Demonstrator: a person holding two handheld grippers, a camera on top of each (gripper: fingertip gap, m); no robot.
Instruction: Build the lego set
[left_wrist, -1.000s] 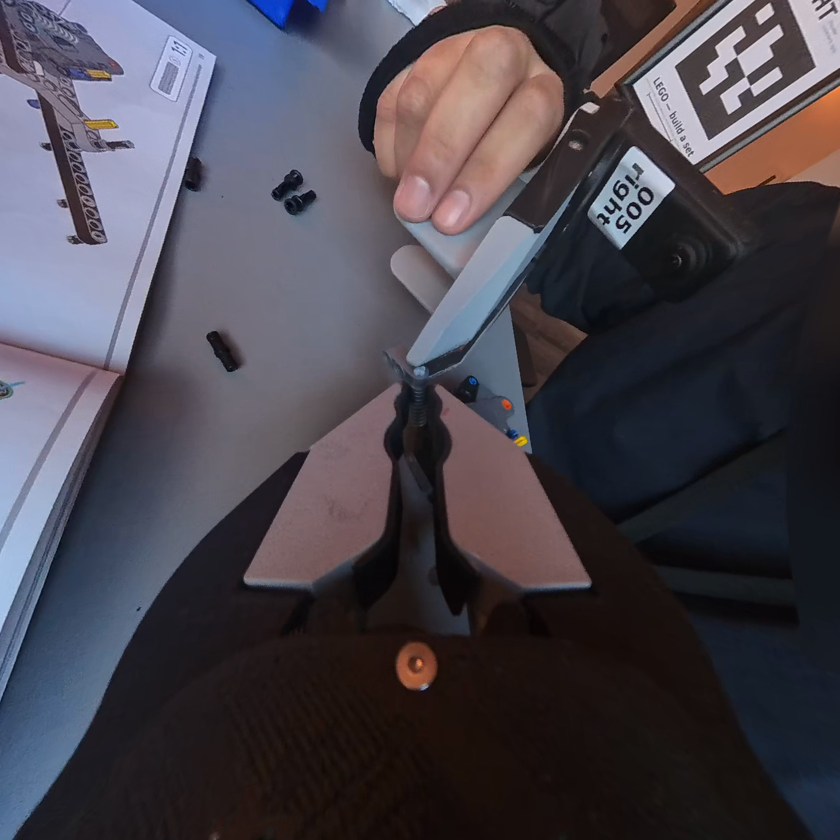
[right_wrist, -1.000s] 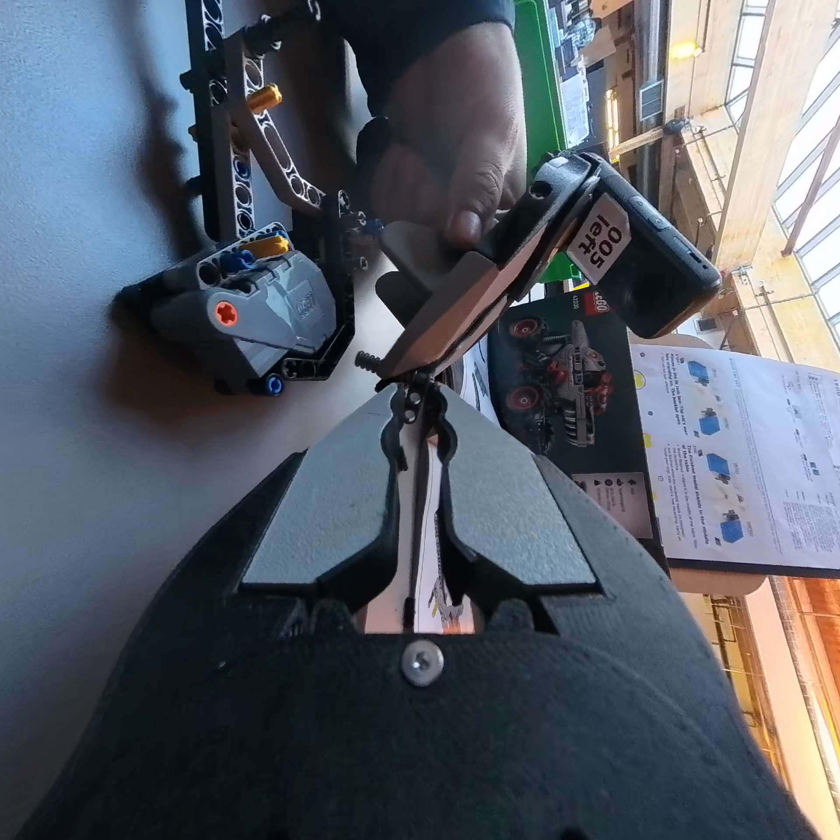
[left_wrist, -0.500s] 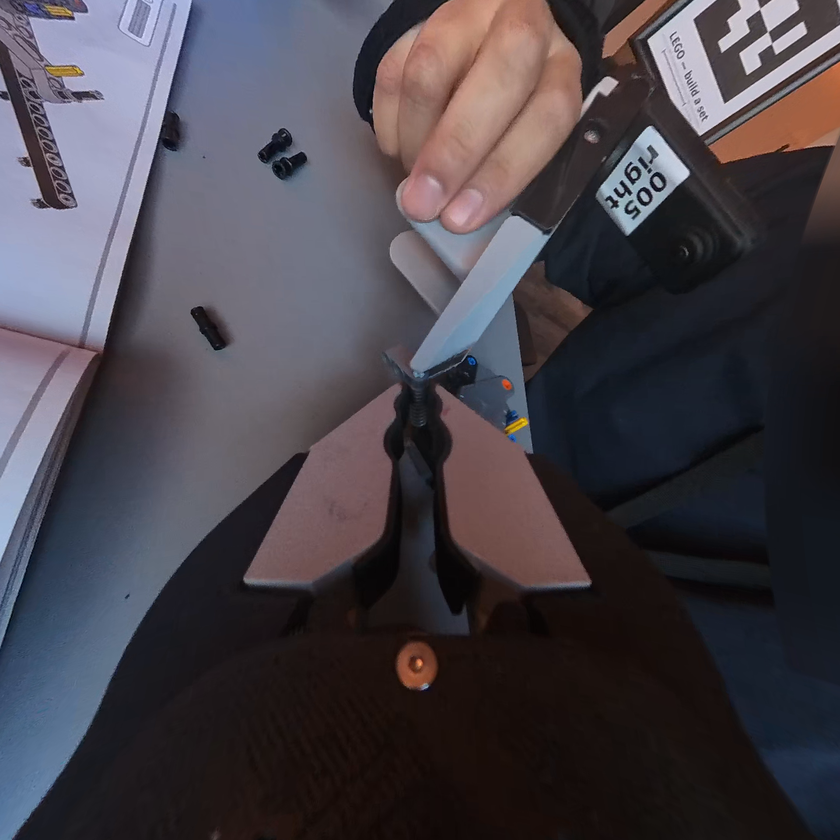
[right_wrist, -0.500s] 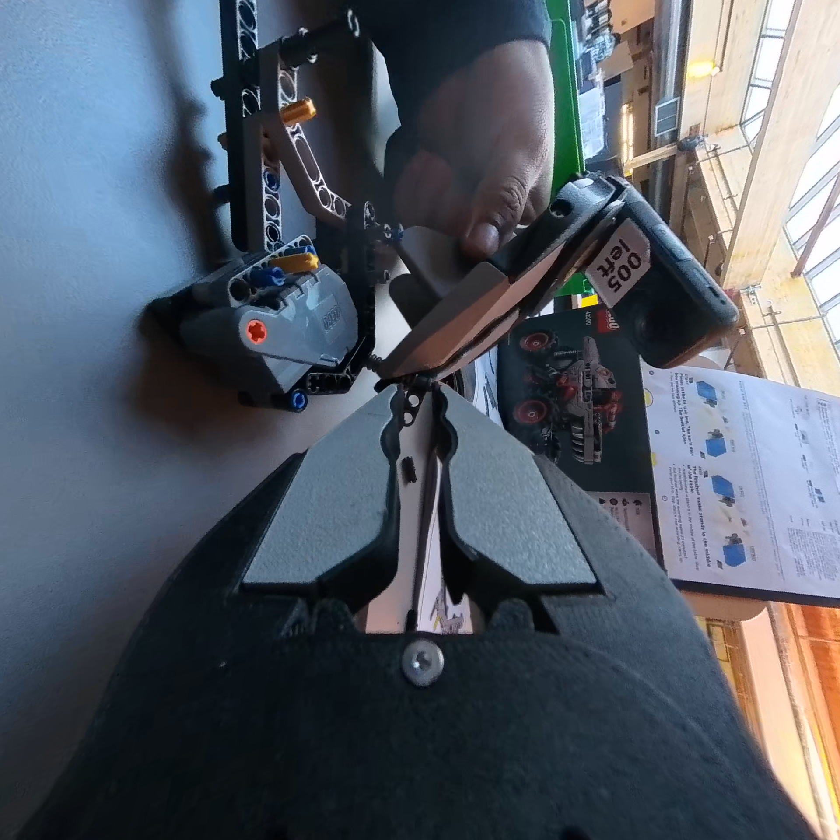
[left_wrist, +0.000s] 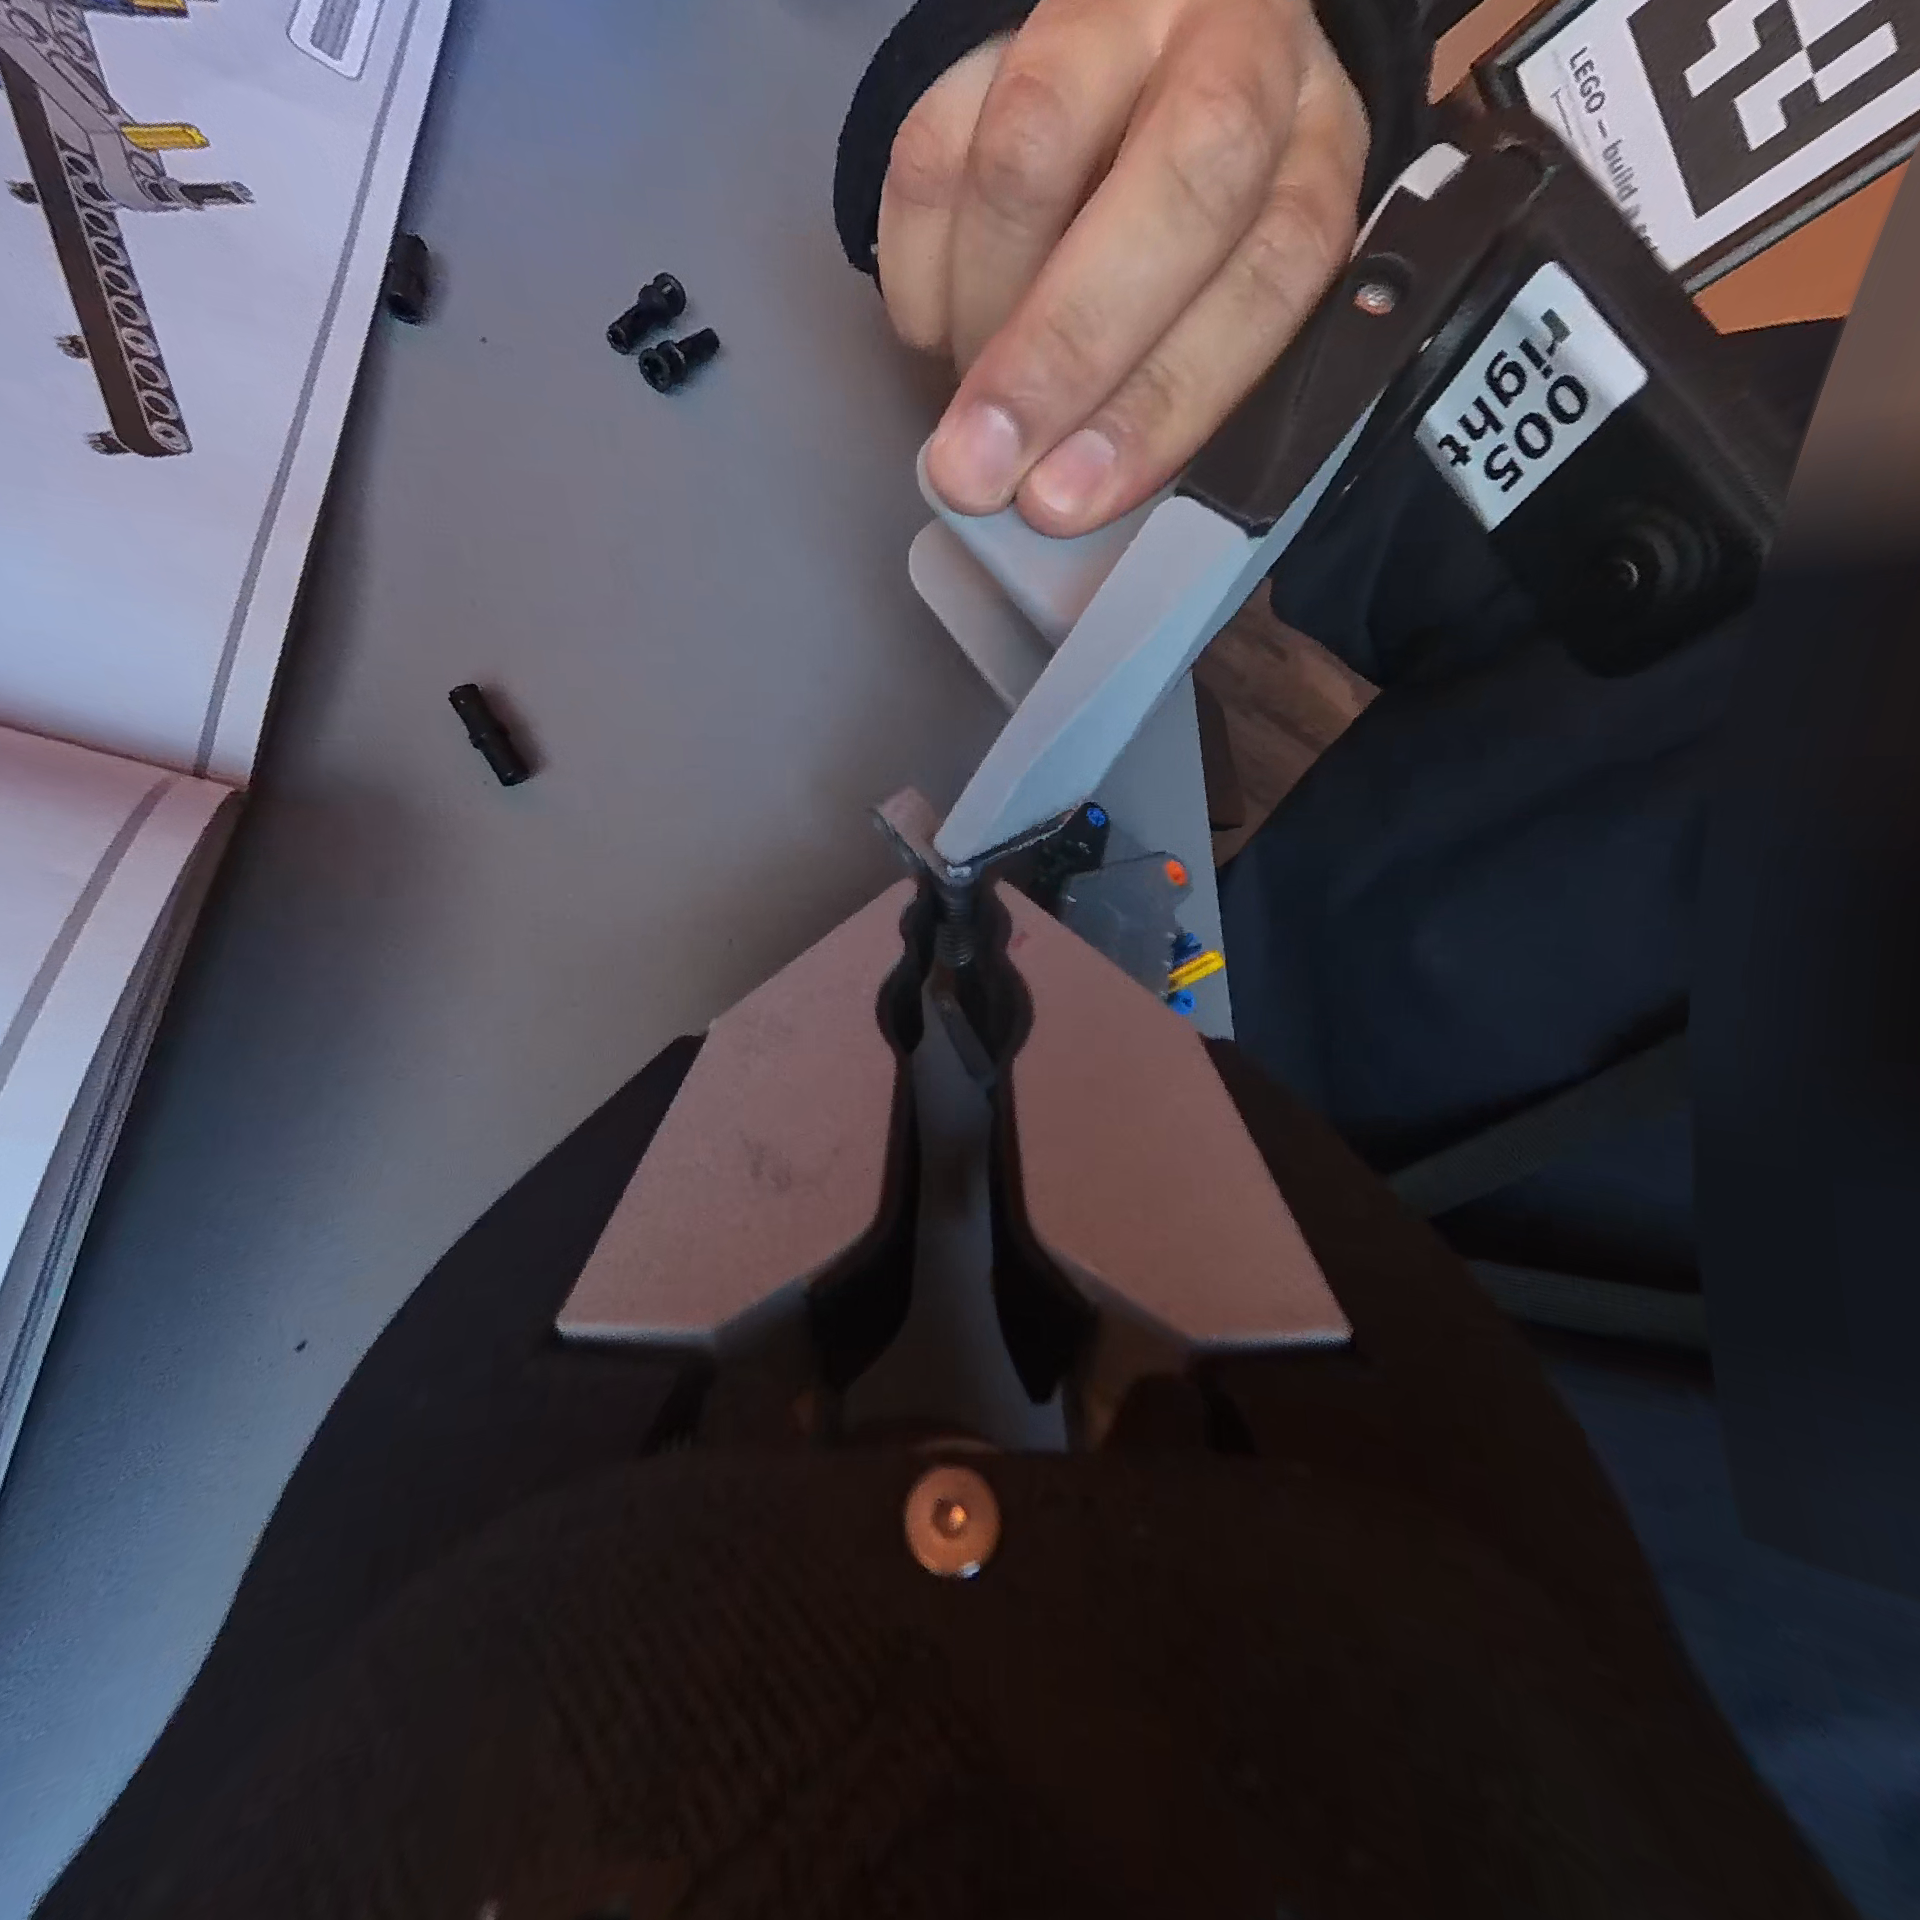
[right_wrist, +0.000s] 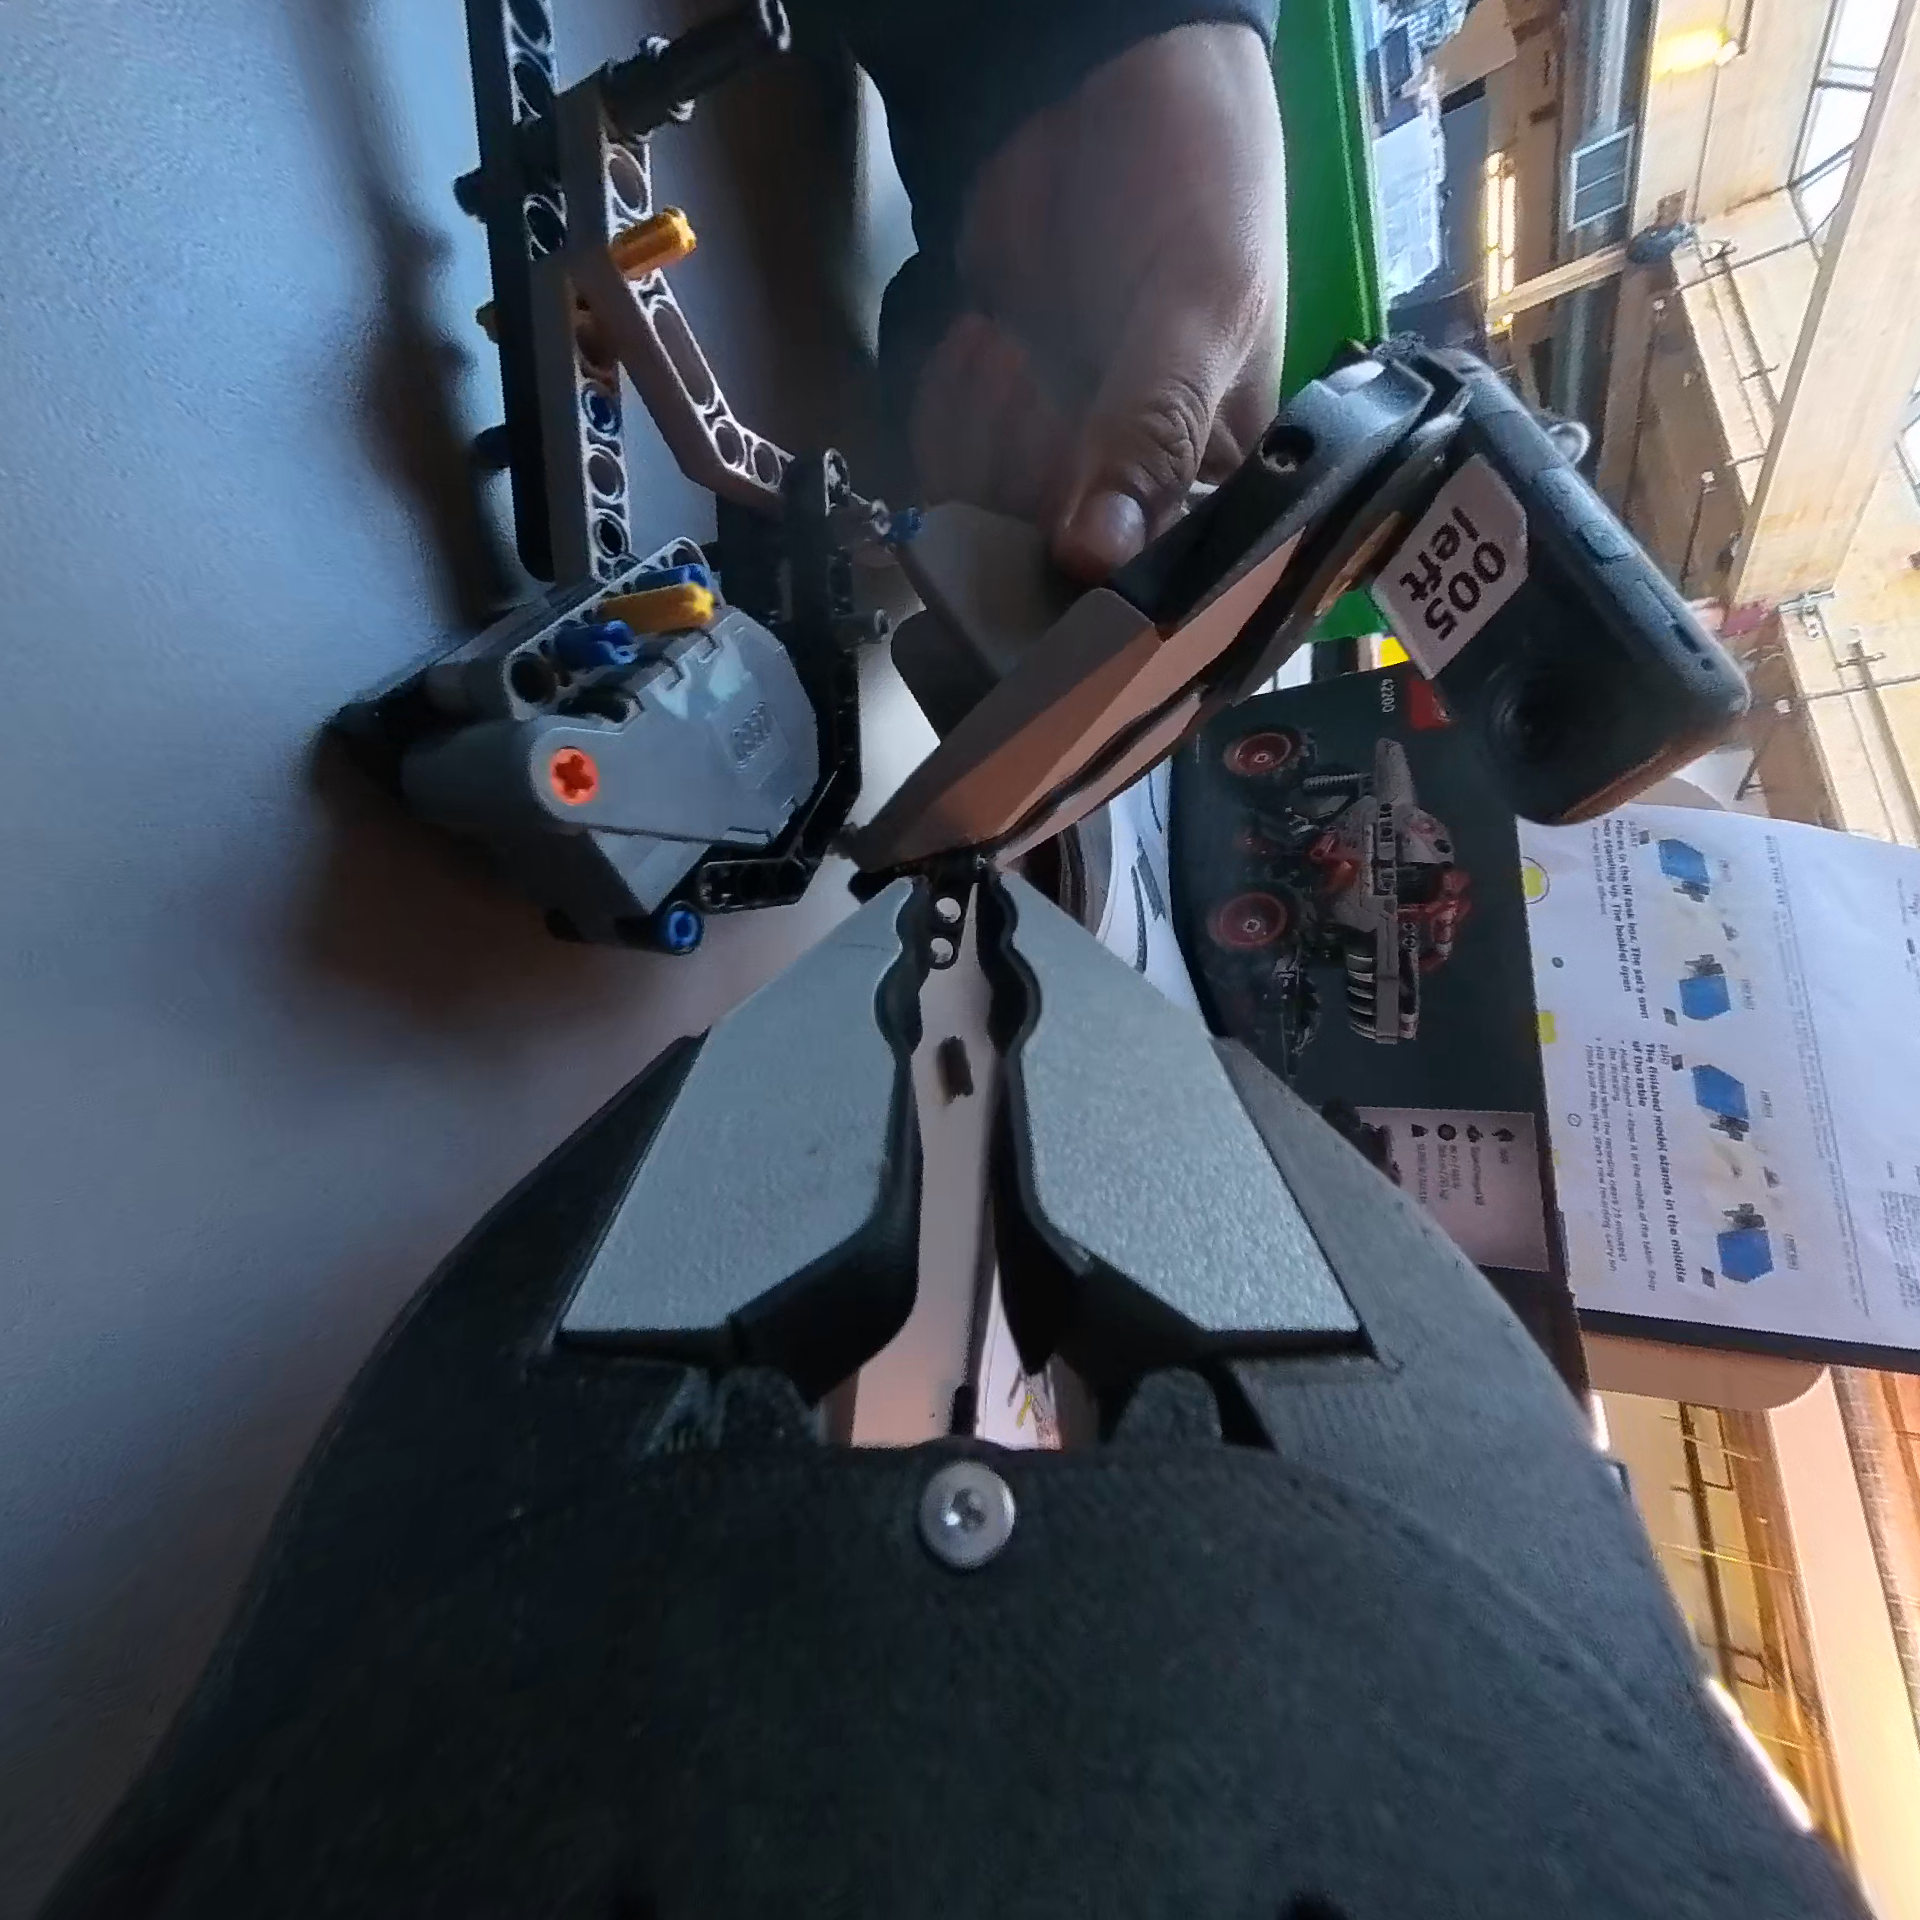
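Here, mid-assembly, the left gripper (left_wrist: 951, 935) pinches a small ridged black pin, and the right gripper (right_wrist: 961, 904) pinches a thin holed black piece, the two tips meeting above the grey table (left_wrist: 644, 644). Next, likely, the parts need aligning and pressing together. Four loose black pins (left_wrist: 488, 732) lie near one instruction booklet (left_wrist: 156, 343); one half-built model (right_wrist: 644, 727) rests beyond.

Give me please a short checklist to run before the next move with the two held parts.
1. Left gripper shut on ribbed black part: ok.
2. Right gripper shut on black holed piece: ok.
3. Ribbed part seated in a hole: cannot tell, the gripper tips hide it.
4. Motor assembly rests on table, ungripped: ok.
5. Spare black pins lie on the table: ok.
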